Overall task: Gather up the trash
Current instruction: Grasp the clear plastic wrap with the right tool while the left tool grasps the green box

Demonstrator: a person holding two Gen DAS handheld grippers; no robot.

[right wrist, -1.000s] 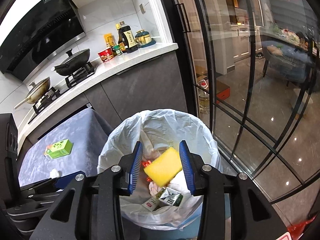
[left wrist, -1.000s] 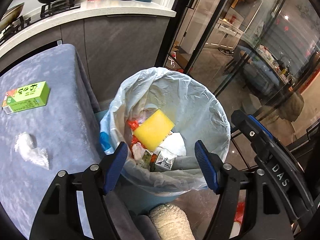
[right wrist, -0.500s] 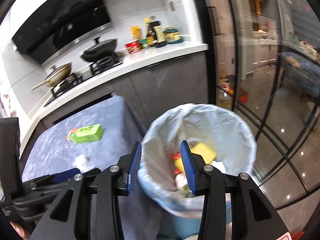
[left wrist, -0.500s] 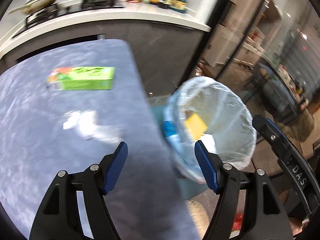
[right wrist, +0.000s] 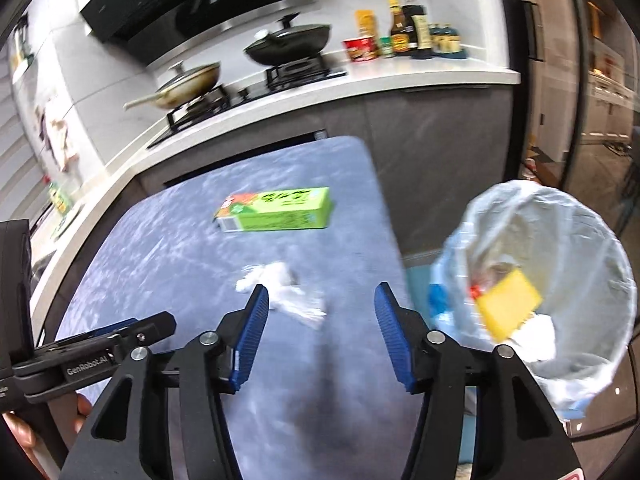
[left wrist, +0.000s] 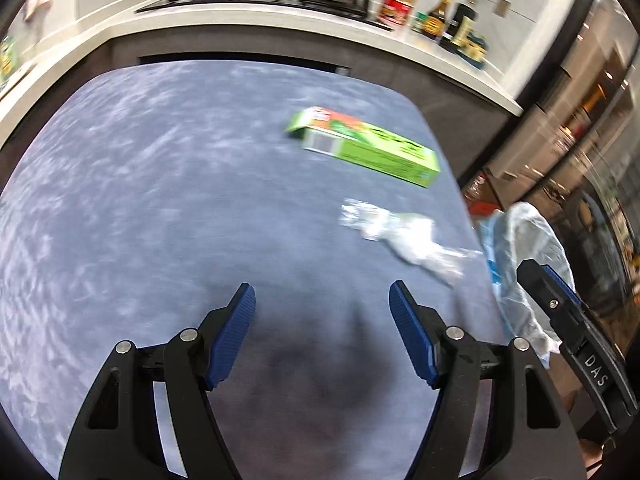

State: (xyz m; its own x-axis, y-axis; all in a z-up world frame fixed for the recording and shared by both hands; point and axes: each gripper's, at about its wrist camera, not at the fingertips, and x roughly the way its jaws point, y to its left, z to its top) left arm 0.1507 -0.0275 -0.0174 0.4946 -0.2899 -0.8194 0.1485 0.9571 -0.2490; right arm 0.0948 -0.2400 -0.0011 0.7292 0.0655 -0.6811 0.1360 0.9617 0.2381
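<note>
A green carton [left wrist: 368, 148] lies on its side on the blue-grey table [left wrist: 160, 200]; it also shows in the right wrist view [right wrist: 276, 210]. A crumpled clear plastic wrapper [left wrist: 400, 234] lies nearer, also seen from the right wrist [right wrist: 280, 286]. The trash bin with a white liner [right wrist: 560, 240] stands right of the table and holds a yellow sponge [right wrist: 508, 304] and other scraps. My left gripper [left wrist: 322, 332] is open and empty above the table. My right gripper [right wrist: 320, 334] is open and empty, just behind the wrapper.
A kitchen counter [right wrist: 360, 80] with two pans, a stove and bottles runs behind the table. Glass doors [right wrist: 580, 80] stand at the right. The bin's rim [left wrist: 532, 248] shows at the table's right edge. The left gripper's body shows in the right wrist view [right wrist: 92, 348].
Both grippers have swung left from over the bin to above the table. The carton and wrapper have come into the middle of both views. The right gripper's jaws have opened wider.
</note>
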